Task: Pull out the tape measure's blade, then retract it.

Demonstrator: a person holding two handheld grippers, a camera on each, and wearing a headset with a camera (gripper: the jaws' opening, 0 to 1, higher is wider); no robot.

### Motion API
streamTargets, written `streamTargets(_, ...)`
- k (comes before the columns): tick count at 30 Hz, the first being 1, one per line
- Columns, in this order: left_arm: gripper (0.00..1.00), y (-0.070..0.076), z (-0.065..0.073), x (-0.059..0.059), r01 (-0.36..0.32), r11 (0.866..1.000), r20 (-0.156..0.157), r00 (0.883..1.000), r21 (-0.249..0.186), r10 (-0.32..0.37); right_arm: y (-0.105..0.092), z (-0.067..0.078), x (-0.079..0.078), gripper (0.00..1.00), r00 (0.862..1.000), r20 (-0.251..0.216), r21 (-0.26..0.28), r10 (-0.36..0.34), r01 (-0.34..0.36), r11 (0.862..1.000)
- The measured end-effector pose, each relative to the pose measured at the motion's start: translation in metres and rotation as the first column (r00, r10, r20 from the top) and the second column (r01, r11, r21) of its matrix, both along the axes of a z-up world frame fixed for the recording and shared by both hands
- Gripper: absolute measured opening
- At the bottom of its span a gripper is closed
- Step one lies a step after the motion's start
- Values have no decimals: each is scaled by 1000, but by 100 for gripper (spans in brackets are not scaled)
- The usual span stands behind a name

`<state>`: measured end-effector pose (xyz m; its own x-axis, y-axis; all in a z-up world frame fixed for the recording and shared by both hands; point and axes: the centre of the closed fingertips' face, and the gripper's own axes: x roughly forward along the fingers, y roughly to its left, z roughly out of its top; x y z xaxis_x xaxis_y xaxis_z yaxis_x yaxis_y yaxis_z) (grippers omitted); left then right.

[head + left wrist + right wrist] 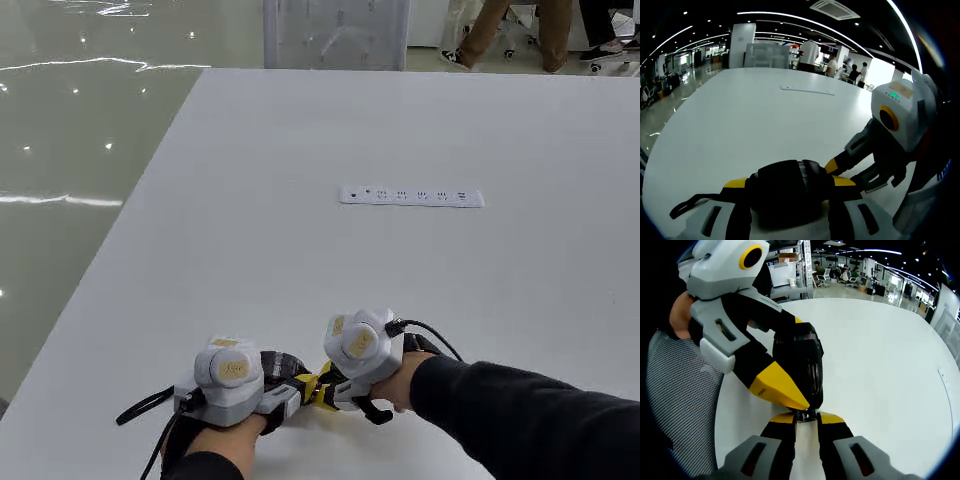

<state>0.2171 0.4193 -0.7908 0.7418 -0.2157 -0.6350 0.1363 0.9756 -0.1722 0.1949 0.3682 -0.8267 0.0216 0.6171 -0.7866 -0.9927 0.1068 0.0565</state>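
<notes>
Both grippers locked on, blade not out yet

Your left gripper (790, 202) is clamped round the black tape measure (785, 180), down by the near edge of the white table (300, 200). Your right gripper (807, 421) is pinched shut on what looks like the blade's end hook (804, 414), tight against the case. I'd say there are 2 risks: that tiny hook slipping free as you pull, or the rounded case twisting in the left jaws so the blade snaps back.

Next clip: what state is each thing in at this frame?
tape measure: clamped, blade not pulled out.
blade tip: pinched, close against the tape measure.
left gripper: shut on the tape measure.
right gripper: shut on the blade tip.
power strip: lying flat on the table.
</notes>
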Motion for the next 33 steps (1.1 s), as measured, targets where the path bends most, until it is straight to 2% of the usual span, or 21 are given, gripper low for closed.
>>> streamTargets(3, 58, 0, 0, 0, 4, 1000, -1, 1000, 0, -4, -1, 0, -1, 13, 1000, -1, -1, 4, -4, 1000)
streamTargets(11, 58, 0, 0, -1, 0, 1000, 1, 1000, 0, 0, 0, 0, -1, 12, 998, 37, -11, 53, -53, 999)
streamTargets(16, 58, -1, 0, -1, 2, 1000, -7, 1000, 0, -2, 2, 0, 0, 12, 999, 3, 2, 34, -34, 999)
streamTargets(25, 58, -1, -1, -1, 4, 1000, -7, 1000, -1, -4, 1, -2, -1, 12, 999, 6, 7, 38, -38, 999)
streamTargets(33, 60, -2, -1, -1, 5, 1000, -13, 1000, 0, -5, 1, -1, -1, 13, 1000, 10, -1, 10, -10, 1000)
